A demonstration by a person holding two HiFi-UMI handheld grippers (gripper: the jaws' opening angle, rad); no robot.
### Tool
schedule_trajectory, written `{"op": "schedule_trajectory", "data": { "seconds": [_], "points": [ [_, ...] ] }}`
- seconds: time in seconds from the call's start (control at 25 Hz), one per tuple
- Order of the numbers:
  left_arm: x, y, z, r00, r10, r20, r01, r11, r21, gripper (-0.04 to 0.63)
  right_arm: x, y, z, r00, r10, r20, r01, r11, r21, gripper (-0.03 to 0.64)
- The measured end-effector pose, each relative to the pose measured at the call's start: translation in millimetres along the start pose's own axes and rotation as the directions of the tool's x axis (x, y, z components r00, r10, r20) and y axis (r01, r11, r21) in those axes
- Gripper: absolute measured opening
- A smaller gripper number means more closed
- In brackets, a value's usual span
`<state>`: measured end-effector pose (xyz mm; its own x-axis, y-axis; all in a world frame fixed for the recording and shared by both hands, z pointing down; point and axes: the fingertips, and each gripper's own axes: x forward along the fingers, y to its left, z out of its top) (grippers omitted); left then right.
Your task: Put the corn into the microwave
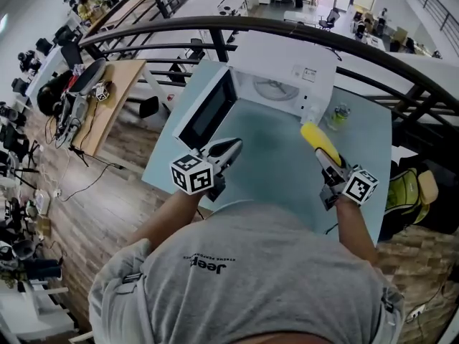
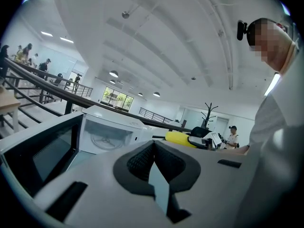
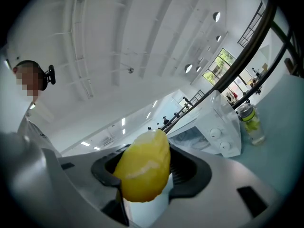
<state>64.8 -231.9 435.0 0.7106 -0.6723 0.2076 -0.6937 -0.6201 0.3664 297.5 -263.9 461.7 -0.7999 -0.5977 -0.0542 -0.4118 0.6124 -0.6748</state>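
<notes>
The yellow corn (image 1: 318, 141) sticks out forward from my right gripper (image 1: 324, 160), which is shut on it in front of the microwave's right side. In the right gripper view the corn (image 3: 142, 167) fills the space between the jaws. The white microwave (image 1: 287, 77) stands at the back of the pale green table (image 1: 272, 163), its door (image 1: 208, 110) swung open to the left and the cavity with its glass turntable showing. My left gripper (image 1: 234, 147) hovers near the open door with its jaws shut and nothing in them. The left gripper view shows the microwave (image 2: 107, 132) and the corn (image 2: 180, 137) ahead.
A clear bottle with a green band (image 1: 337, 115) stands right of the microwave, close to the corn. A dark curved railing (image 1: 373, 56) runs behind the table. A wooden desk with gear (image 1: 100, 99) stands to the left, with cables on the floor.
</notes>
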Motion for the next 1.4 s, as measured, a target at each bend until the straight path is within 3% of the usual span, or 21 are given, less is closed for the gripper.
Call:
{"op": "schedule_trajectory", "data": {
  "seconds": [0.32,0.68,1.0,1.4],
  "points": [
    [9,36,4,0.995,-0.095,-0.037,0.095,0.995,0.014,0.018,29,-1,-12,0.997,-0.081,0.020,0.081,0.997,-0.020,0.249],
    [22,80,1,0.967,-0.237,-0.095,0.241,0.970,0.034,0.018,84,-11,-36,0.969,-0.243,0.037,0.244,0.970,-0.022,0.249],
    [54,101,-13,0.970,-0.227,-0.084,0.231,0.972,0.036,0.018,137,-52,-42,0.956,-0.293,-0.027,0.290,0.953,-0.088,0.249],
    [119,137,-49,0.982,-0.182,-0.049,0.183,0.983,0.014,0.018,221,-130,-54,0.920,-0.384,-0.080,0.355,0.902,-0.246,0.249]
  ]
}}
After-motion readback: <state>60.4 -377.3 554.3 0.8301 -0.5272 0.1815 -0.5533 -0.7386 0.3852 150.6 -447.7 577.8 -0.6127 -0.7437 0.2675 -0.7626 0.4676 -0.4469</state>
